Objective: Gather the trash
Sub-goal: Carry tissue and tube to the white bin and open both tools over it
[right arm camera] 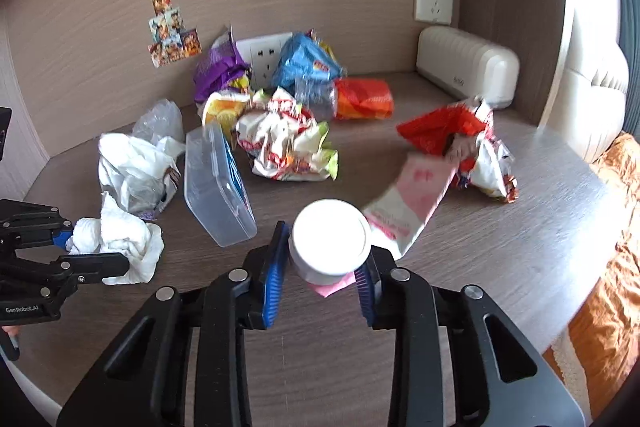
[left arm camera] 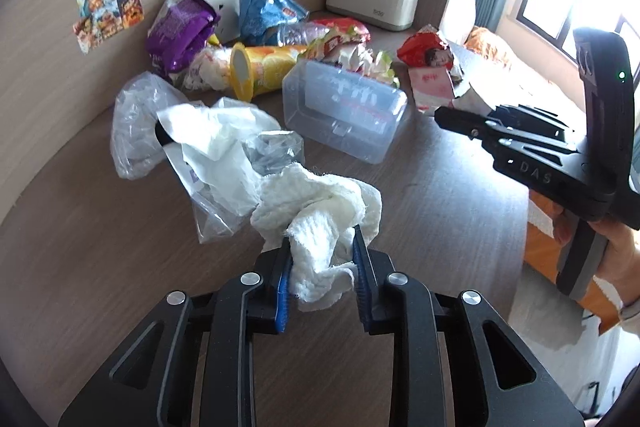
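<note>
Left gripper (left arm camera: 320,259) clamped on crumpled white tissue (left arm camera: 320,219) on wooden desk (left arm camera: 440,195). Right gripper (right arm camera: 322,267) clamped on white-lidded jar (right arm camera: 330,241), desk centre, beside pink packet (right arm camera: 412,195). Clear plastic box (right arm camera: 218,187), snack wrappers (right arm camera: 288,147) further back.

On the surface (right arm camera: 500,239): 1 clear plastic box (right arm camera: 218,191), 1 white-lidded jar (right arm camera: 330,241), 1 crumpled white tissue (right arm camera: 120,235), 1 purple snack bag (right arm camera: 218,69), 1 blue snack bag (right arm camera: 306,65), 1 cream appliance (right arm camera: 466,65).
</note>
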Demonstrator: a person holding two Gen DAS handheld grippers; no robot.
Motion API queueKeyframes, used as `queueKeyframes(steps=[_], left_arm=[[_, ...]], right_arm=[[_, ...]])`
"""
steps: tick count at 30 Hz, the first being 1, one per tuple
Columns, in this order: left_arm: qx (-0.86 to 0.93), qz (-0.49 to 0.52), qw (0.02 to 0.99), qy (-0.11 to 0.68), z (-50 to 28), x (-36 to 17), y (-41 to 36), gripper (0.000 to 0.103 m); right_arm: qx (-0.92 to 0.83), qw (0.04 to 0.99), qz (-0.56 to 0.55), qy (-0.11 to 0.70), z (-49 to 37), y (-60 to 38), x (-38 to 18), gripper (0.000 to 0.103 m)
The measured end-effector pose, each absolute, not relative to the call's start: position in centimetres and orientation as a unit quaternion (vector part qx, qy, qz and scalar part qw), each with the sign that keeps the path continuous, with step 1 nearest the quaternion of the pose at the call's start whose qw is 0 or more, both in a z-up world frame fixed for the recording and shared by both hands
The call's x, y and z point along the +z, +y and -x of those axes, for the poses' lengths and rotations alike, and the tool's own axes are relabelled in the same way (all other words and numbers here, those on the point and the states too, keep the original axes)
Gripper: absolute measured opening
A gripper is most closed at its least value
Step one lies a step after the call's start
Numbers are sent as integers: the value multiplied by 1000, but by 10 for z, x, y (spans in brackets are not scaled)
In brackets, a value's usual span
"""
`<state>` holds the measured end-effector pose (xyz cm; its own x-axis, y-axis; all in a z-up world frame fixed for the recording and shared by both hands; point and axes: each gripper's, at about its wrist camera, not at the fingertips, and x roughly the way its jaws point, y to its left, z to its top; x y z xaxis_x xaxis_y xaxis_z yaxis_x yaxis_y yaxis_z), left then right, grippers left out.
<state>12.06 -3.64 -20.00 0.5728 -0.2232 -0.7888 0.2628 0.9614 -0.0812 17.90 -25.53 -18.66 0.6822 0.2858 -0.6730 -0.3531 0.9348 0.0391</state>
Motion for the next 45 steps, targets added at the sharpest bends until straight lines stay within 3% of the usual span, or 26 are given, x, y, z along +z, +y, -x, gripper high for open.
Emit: queueKeyframes(steps=[9, 19, 26, 34, 36, 37, 38, 40, 45], left_arm=[[-207, -47, 889, 406, -108, -166, -90, 25], [-366, -88, 835, 400, -114, -188, -247, 25], [-459, -109, 770, 430, -116, -270, -383, 25], [-503, -111, 712, 478, -134, -408, -474, 26], [-512, -102, 695, 495, -143, -447, -487, 53], [-510, -96, 690, 504, -148, -465, -491, 100], [-504, -93, 694, 506, -150, -477, -494, 98], [-498, -94, 686, 522, -156, -507, -500, 98], [-488, -103, 689, 525, -149, -511, -492, 98]], right_arm=[[155, 931, 5, 330, -145, -301, -139, 31], [37, 935, -57, 347, -75, -427, -126, 31], [-42, 912, -125, 387, -47, -525, -190, 31], [-72, 881, -175, 434, -47, -597, -327, 31], [-79, 875, -179, 442, -47, -607, -360, 34], [-80, 870, -184, 451, -47, -612, -383, 66], [-85, 864, -188, 459, -47, -615, -400, 98], [-99, 857, -200, 463, -43, -625, -432, 99], [-120, 841, -204, 487, -37, -629, -468, 99]])
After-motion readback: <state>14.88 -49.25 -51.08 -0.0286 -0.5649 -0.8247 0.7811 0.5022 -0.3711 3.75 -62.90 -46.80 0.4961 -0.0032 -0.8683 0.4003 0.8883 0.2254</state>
